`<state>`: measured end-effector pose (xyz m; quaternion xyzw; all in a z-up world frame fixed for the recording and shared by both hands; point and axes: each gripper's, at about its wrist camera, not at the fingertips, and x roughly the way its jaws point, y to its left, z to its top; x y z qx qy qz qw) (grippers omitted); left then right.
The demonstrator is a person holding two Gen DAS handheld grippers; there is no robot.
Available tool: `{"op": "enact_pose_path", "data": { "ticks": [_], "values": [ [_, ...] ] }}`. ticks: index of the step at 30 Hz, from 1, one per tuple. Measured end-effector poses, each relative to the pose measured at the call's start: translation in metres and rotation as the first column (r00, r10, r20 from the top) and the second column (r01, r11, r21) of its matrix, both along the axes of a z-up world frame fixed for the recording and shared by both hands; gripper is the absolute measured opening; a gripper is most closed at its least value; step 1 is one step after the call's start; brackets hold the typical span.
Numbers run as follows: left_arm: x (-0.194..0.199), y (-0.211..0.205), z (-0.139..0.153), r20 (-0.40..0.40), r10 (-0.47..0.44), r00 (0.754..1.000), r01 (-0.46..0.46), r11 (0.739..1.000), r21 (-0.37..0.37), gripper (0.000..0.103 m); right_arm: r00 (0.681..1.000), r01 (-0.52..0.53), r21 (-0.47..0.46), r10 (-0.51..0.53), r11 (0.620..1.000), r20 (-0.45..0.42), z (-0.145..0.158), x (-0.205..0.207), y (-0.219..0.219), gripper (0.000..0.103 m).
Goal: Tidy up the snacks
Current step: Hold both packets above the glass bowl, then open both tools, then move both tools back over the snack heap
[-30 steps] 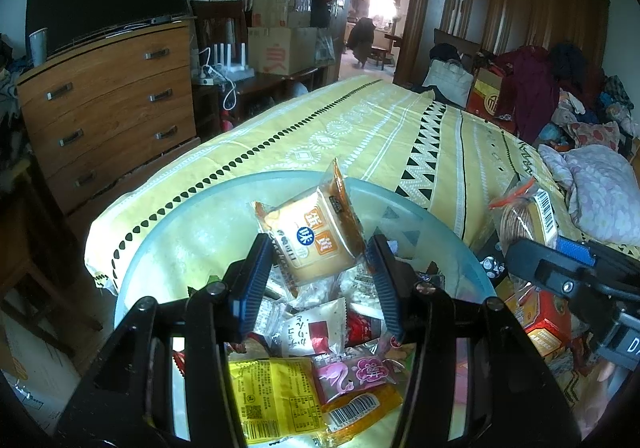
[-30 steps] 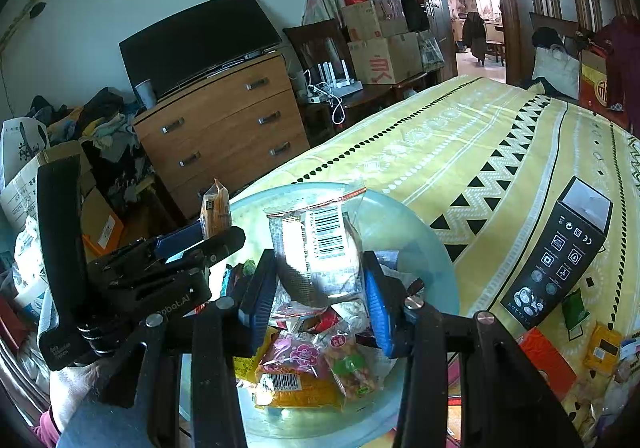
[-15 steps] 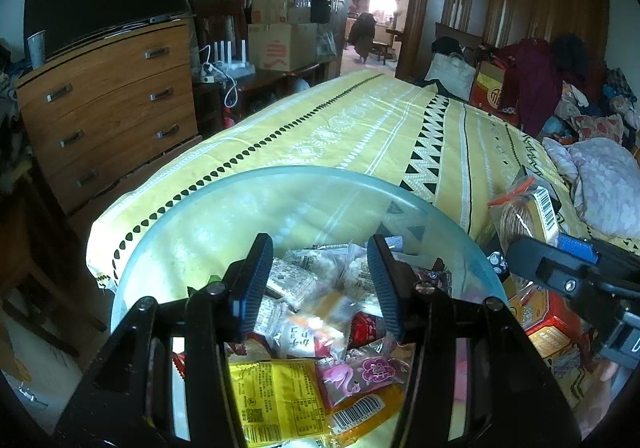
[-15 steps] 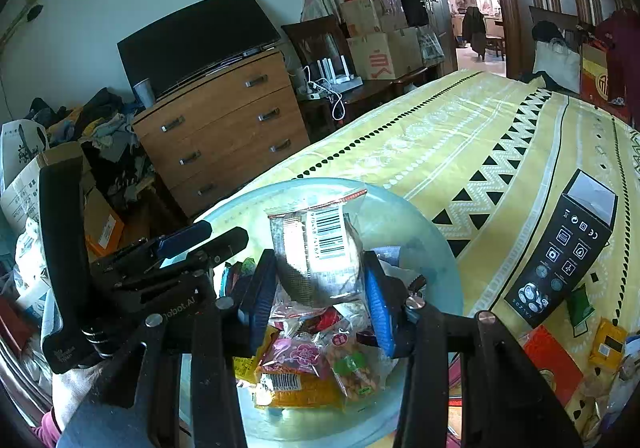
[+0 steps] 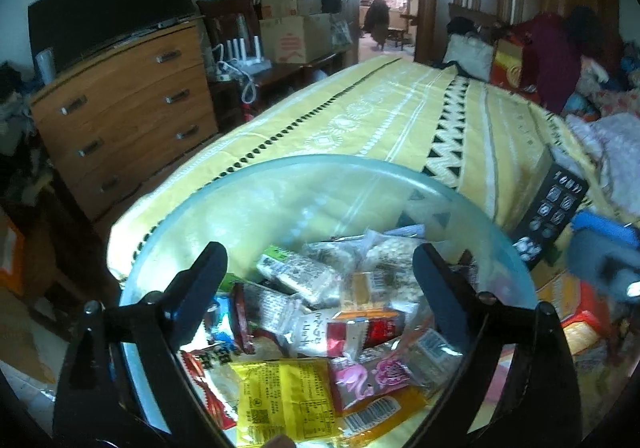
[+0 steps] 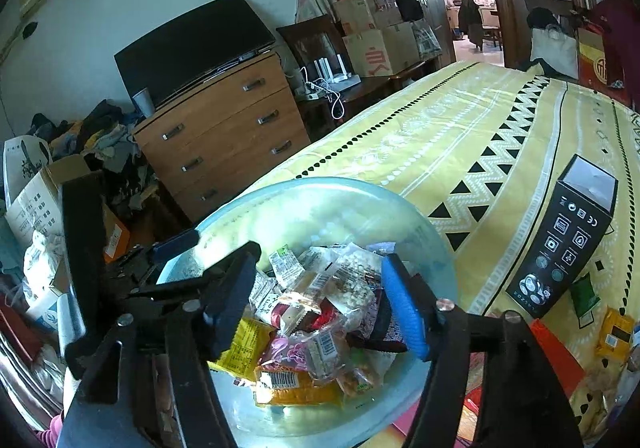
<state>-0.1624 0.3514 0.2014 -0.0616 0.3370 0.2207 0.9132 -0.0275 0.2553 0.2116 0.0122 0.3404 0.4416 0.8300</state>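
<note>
A clear glass bowl [image 5: 320,167] sits at the near end of a yellow patterned bed and holds several wrapped snacks, among them a yellow packet [image 5: 284,400] and a pink flamingo packet [image 5: 368,374]. My left gripper [image 5: 320,280] hangs open and empty over the bowl. My right gripper [image 6: 320,296] is also open and empty over the same bowl [image 6: 320,191], above the snack pile [image 6: 320,312]. The left gripper's body [image 6: 168,296] shows at the left of the right wrist view.
A black box with icons [image 6: 568,240] stands on the bed right of the bowl. Loose packets, orange [image 6: 614,334] and green [image 6: 584,294], lie beyond it. A wooden dresser [image 6: 224,135] with a TV stands left. Clutter and cardboard boxes [image 6: 380,43] line the wall.
My left gripper dropped its orange snack into the bowl and opened wider. My right gripper opened and let go of the clear barcode packet, which now lies in the pile.
</note>
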Motion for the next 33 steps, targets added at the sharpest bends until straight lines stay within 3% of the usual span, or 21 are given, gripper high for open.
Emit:
{"op": "enact_pose_path", "data": {
  "ticks": [3,17,22,24,27,29,31,33],
  "values": [
    [0.004,-0.002,-0.003,-0.019,0.025,1.0,-0.025,1.0,0.01,0.1,1.0,0.023,0.009,-0.024,1.0,0.013,0.003,0.003,-0.009,0.08],
    [0.005,-0.014,0.01,-0.01,0.037,0.999,-0.036,0.999,0.033,0.1,0.999,0.038,0.023,-0.038,0.999,0.009,0.01,0.005,-0.024,0.081],
    [-0.002,-0.051,0.032,0.058,-0.007,0.998,0.002,0.997,0.071,0.1,0.996,0.083,0.068,-0.085,0.994,0.029,0.02,-0.006,-0.057,0.081],
    [-0.007,-0.083,0.045,0.105,-0.068,0.992,0.056,0.992,0.113,0.101,0.99,0.122,0.098,-0.128,0.988,0.055,0.024,-0.014,-0.086,0.081],
    [-0.016,-0.14,0.059,0.164,-0.189,0.968,0.159,0.971,0.179,0.103,0.968,0.218,0.112,-0.229,0.969,0.101,0.022,-0.031,-0.146,0.081],
    [-0.021,-0.177,0.06,0.184,-0.259,0.948,0.229,0.959,0.168,0.103,0.949,0.279,0.106,-0.291,0.954,0.12,0.014,-0.043,-0.185,0.081],
    [-0.022,-0.215,0.048,0.177,-0.36,0.916,0.346,0.932,0.105,0.103,0.916,0.372,0.081,-0.38,0.925,0.128,-0.002,-0.057,-0.235,0.088],
    [-0.016,-0.257,0.022,0.128,-0.489,0.863,0.493,0.87,0.0,0.103,0.892,0.438,0.047,-0.44,0.898,0.101,-0.024,-0.066,-0.28,0.091]
  ]
}}
